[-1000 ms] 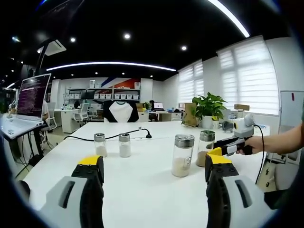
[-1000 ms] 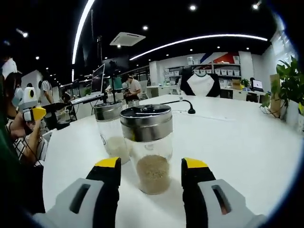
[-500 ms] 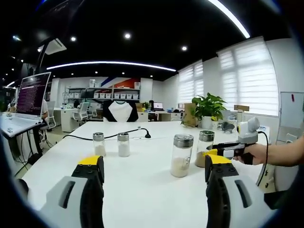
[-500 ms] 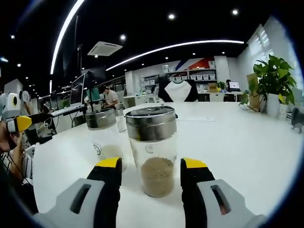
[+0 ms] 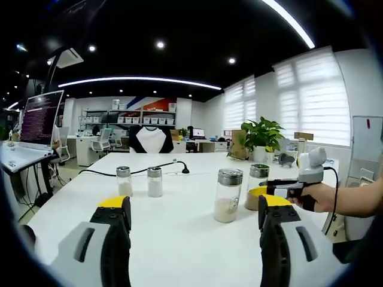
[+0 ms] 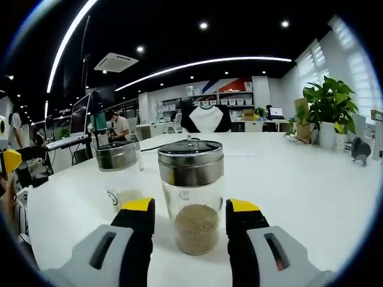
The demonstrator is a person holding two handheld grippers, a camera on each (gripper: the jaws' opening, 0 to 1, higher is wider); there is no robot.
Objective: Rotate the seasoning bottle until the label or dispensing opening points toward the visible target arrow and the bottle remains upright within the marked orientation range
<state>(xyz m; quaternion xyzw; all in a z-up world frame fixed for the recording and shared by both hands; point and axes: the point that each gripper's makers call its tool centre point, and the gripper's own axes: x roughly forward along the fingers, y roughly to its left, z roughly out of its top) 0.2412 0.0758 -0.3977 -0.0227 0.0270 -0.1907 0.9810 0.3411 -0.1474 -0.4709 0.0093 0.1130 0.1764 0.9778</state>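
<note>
A glass seasoning bottle [image 6: 191, 203] with a steel lid and brown grains stands upright on the white table [image 6: 299, 179]. My right gripper [image 6: 190, 209] is open, its yellow-tipped jaws straddling the bottle's lower half with thin gaps on both sides. In the left gripper view this bottle [image 5: 258, 177] sits at the right with the right gripper [image 5: 261, 194] around it, held by a hand. My left gripper [image 5: 194, 206] hangs open over bare table, nothing between its jaws.
A taller bottle [image 5: 228, 195] of pale grains, seen again as the bottle [image 6: 119, 173] left of the straddled one, stands close by. Two small shakers [image 5: 140, 181] sit further left. A black cable [image 5: 161, 170], a potted plant [image 5: 263, 134] and a monitor [image 5: 42, 119] lie beyond.
The right gripper has swung around the brown-grain bottle, still straddling it, so the pale bottle now appears apart at its left. Both bottles stay upright. The left gripper has held still.
</note>
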